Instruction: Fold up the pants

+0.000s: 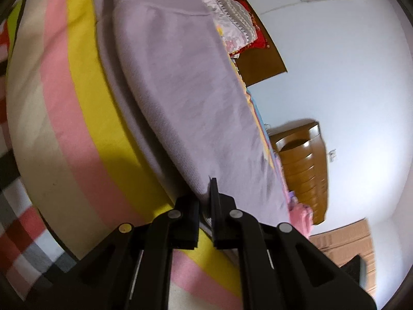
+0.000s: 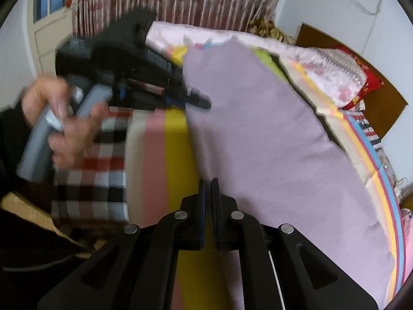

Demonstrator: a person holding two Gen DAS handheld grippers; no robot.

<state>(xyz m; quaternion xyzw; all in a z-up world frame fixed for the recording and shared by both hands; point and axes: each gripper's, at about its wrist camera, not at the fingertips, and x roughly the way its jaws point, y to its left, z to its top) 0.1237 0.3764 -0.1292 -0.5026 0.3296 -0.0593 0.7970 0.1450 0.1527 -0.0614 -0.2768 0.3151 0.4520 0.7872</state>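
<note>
Lilac-grey pants (image 1: 180, 98) lie on a striped bedsheet (image 1: 77, 118). One layer is folded over another, with the lower edge showing along the left. My left gripper (image 1: 205, 193) is shut on the near edge of the upper layer and holds it slightly raised. In the right wrist view the pants (image 2: 271, 139) spread across the bed. My right gripper (image 2: 208, 183) is shut at the pants' near edge; fabric between its fingers is not clearly visible. The left gripper (image 2: 204, 103), held by a hand, pinches the pants' left edge.
Pillows and a folded quilt (image 2: 335, 77) sit at the head of the bed by a brown headboard (image 2: 374, 103). A checked blanket (image 2: 98, 175) lies on the left. A wooden cabinet (image 1: 302, 165) and cardboard box (image 1: 343, 242) stand beside the bed. Curtains (image 2: 180, 0) hang behind.
</note>
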